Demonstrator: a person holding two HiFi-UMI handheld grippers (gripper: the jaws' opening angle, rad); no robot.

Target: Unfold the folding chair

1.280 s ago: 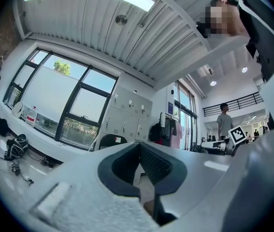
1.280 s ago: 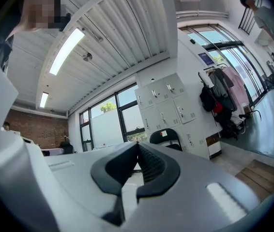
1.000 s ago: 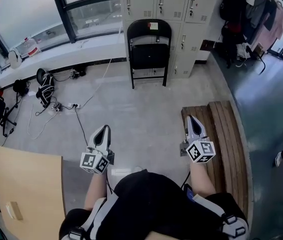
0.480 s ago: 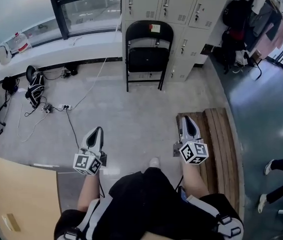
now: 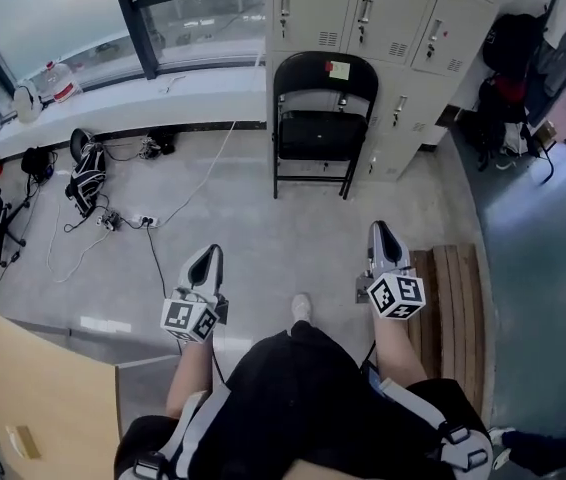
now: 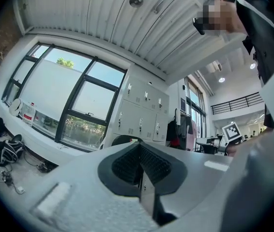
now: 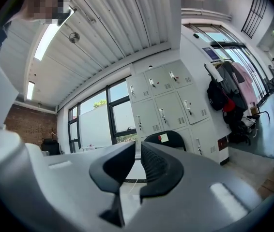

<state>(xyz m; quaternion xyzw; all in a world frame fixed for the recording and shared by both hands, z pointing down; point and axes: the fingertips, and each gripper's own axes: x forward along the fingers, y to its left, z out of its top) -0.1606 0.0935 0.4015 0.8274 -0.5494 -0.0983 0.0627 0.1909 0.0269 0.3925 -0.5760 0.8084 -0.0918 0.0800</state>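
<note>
Head view, chair: a black folding chair (image 5: 323, 128) is seen standing upright against the grey lockers (image 5: 403, 18), at the far side of the floor (image 5: 263, 228).
Head view, grippers: the left gripper (image 5: 208, 256) and the right gripper (image 5: 383, 231) are held out level, both pointed toward the chair and well apart from it; nothing is carried by either.
Head view, surroundings: a slatted wooden bench (image 5: 455, 308) lies just beside the right gripper, and a plywood table (image 5: 43, 388) is seen at the lower left.
Left gripper view, tool: the jaws of the left gripper (image 6: 139, 161) are pressed together, with nothing held.
Left gripper view, chair: the rounded top of the chair (image 6: 122, 139) is seen just over the jaws, in front of the lockers (image 6: 142, 110).
Right gripper view, tool: the jaws of the right gripper (image 7: 138, 163) are parted by a narrow gap, and nothing is caught between them.
Right gripper view, chair: the chair (image 7: 168, 138) is seen beyond the jaws, slightly to their right, against the lockers (image 7: 171, 105).
</note>
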